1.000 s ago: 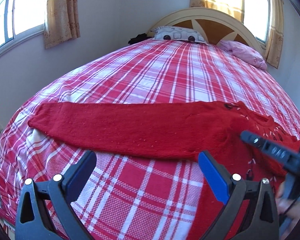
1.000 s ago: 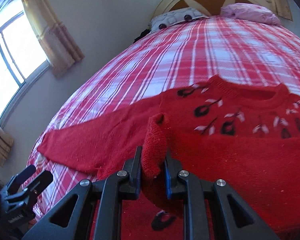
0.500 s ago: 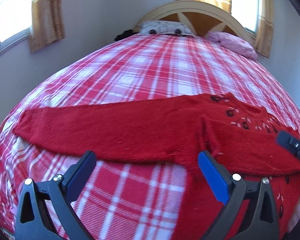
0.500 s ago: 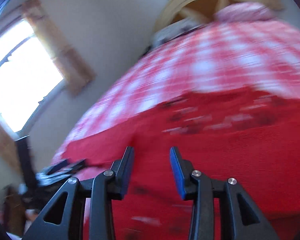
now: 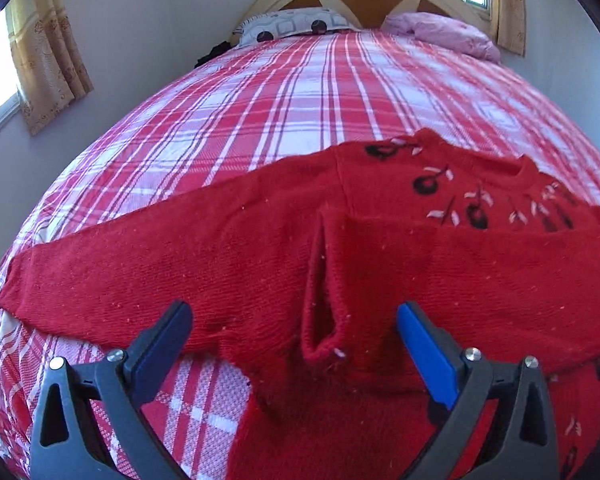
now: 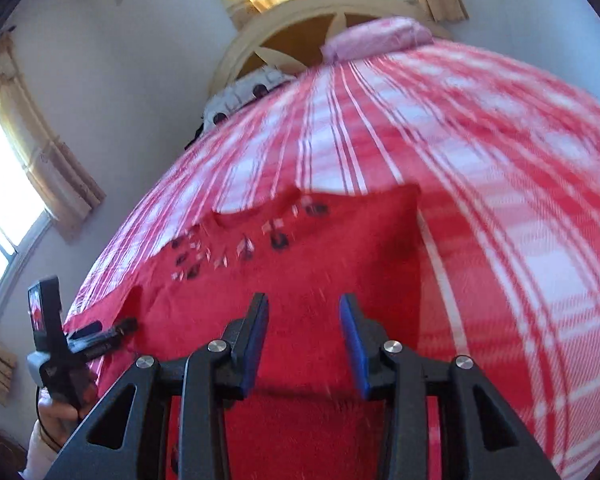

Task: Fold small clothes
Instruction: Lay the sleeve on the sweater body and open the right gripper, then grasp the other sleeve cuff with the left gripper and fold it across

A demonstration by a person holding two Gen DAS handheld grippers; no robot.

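Trouble we foresee: the folded-in sleeve cuff [image 5: 320, 320] stands puckered and could flop open if snagged. Our left gripper [image 5: 296, 336] and right gripper [image 6: 304, 336] both gape, holding nothing. The red sweater [image 5: 380, 248] lies on the plaid bed [image 5: 300, 92], neckline toward the headboard, its other sleeve stretched crosswise.

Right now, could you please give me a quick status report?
Left gripper open, right gripper open, both empty. Red sweater flat on bed, one sleeve folded across. Nothing in the way.
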